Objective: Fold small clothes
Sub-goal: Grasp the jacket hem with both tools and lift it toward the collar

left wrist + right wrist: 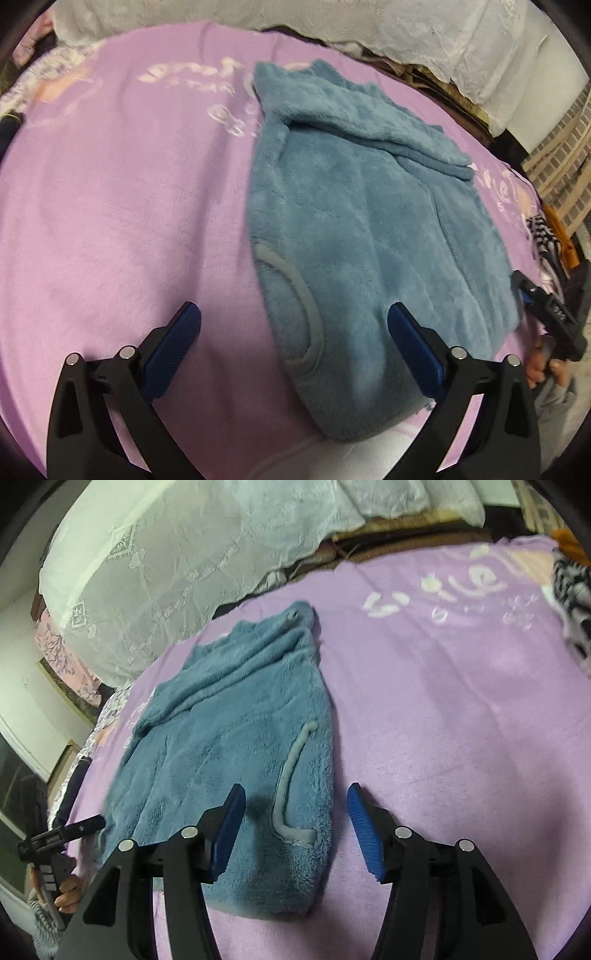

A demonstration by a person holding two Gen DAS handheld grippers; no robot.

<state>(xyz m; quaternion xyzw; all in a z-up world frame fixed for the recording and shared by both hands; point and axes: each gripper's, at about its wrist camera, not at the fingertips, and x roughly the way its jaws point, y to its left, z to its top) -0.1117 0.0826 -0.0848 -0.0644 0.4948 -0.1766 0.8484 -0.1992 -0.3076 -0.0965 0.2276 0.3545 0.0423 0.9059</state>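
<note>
A blue fleece garment [369,221] is lying flat on a lilac blanket [122,206] printed with white lettering, one sleeve folded across its upper part and a pale grey trim curving over its near end. The left gripper [293,321] is hanging just above the garment's near edge, its jaws standing wide apart with nothing gripped; one blue pad is over bare blanket, the other over the fleece. The right gripper [295,805] is hovering over the opposite near corner, jaws parted about halfway and holding nothing, the grey trim lying between its fingers [229,827]. A white lace cover [177,572] is draping the bedding behind, and striped clothing [572,598] is sitting at the blanket's far edge.
</note>
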